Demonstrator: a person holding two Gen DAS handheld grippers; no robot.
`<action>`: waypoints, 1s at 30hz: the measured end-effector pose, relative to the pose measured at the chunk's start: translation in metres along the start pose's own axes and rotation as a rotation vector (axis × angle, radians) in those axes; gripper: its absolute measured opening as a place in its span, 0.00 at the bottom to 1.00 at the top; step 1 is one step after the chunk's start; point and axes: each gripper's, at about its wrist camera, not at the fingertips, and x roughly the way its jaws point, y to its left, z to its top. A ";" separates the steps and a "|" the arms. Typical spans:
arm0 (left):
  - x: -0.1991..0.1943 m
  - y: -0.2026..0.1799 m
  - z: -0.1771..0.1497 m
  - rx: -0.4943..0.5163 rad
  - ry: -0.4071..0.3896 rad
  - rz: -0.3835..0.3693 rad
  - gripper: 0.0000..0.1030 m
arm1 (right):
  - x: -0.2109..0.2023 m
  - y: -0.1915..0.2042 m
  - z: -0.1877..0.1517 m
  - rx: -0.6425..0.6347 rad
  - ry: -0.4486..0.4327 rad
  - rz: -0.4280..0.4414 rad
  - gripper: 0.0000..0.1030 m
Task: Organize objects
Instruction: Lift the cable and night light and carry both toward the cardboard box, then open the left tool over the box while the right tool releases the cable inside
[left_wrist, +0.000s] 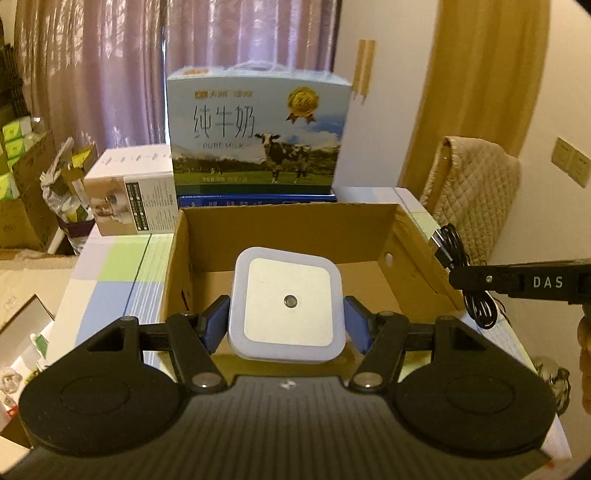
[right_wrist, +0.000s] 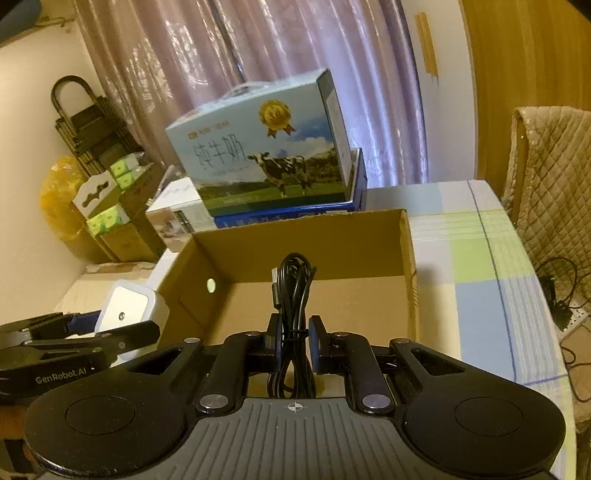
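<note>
My left gripper (left_wrist: 286, 323) is shut on a white square night light (left_wrist: 288, 308) with a small round sensor, held above the near edge of an open cardboard box (left_wrist: 295, 229). The right gripper (right_wrist: 294, 338) is shut on a bundled black USB cable (right_wrist: 293, 291), upright over the same cardboard box (right_wrist: 295, 236). In the right wrist view the night light (right_wrist: 129, 308) and the left gripper's fingers (right_wrist: 133, 330) show at the left, outside the box wall. In the left wrist view the cable (left_wrist: 461, 258) hangs at the right beside the right gripper's finger (left_wrist: 517, 282).
A milk carton case (left_wrist: 258, 133) stands on a blue box behind the cardboard box, with a white product box (left_wrist: 133, 192) to its left. The table wears a checked cloth (right_wrist: 480, 266). A quilted chair back (left_wrist: 476, 192) stands at the right. Stacked cartons crowd the floor at left.
</note>
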 end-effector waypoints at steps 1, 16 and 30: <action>0.008 0.002 0.002 -0.005 0.004 0.002 0.59 | 0.006 -0.002 0.002 0.003 0.003 0.001 0.11; 0.069 0.016 0.005 -0.053 0.001 -0.007 0.82 | 0.068 -0.036 -0.003 0.092 0.056 0.007 0.11; 0.041 0.027 -0.010 -0.055 -0.014 0.036 0.83 | 0.047 -0.040 0.001 0.143 -0.074 0.010 0.44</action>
